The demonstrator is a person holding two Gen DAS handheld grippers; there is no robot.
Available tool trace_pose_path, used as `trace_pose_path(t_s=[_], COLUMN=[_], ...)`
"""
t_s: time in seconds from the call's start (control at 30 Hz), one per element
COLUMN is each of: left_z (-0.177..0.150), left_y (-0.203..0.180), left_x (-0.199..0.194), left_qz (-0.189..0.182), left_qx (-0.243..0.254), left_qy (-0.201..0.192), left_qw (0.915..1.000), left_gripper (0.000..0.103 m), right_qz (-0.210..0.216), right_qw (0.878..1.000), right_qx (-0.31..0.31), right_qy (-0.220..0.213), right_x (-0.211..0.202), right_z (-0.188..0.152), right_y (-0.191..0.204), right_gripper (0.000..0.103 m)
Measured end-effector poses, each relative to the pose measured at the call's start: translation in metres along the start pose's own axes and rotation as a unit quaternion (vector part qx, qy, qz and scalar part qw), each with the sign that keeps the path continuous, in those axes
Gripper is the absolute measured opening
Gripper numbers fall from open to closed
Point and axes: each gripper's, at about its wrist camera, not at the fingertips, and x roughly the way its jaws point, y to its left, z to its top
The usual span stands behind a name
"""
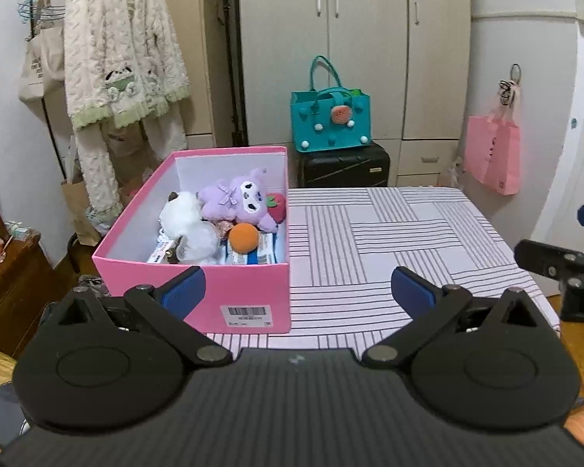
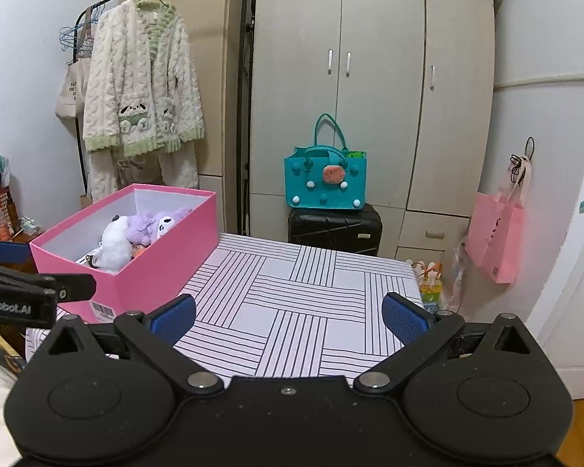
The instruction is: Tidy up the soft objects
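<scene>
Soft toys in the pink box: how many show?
4: white plush left, purple plush behind, red strawberry right, orange ball front; others may be hidden.

The pink rectangular cardboard box (image 1: 249,292) has a smooth matt skin and a white paper-like lining, and it holds fuzzy plush toys, among them a purple long-eared plush (image 1: 239,198) and a fluffy white plush (image 1: 187,218). It sits on a smooth striped white cloth table cover (image 1: 389,241). Each matt black plastic gripper carries textured blue rubbery pads (image 2: 403,317) and shiny metal pivot pins (image 2: 203,380).
</scene>
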Motion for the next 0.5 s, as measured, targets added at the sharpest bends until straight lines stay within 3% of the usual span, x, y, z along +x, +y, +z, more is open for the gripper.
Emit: trace_pose_path(t_s=[0.3, 0.5], left_z=[-0.006, -0.01], left_y=[0.0, 0.001], left_x=[0.009, 0.011], left_qz=[0.031, 0.029], left_qx=[-0.003, -0.005], left_qy=[-0.001, 0.001], left_qw=[0.9995, 0.9996], left_gripper=[0.103, 0.103], right_qz=[-0.02, -0.031], right_qw=[1.0, 0.999], right_qx=[-0.005, -0.005], right_qy=[0.0, -0.005], right_x=[0.002, 0.004], right_z=[-0.005, -0.01], right_y=[0.001, 0.001], right_gripper=[0.103, 0.103])
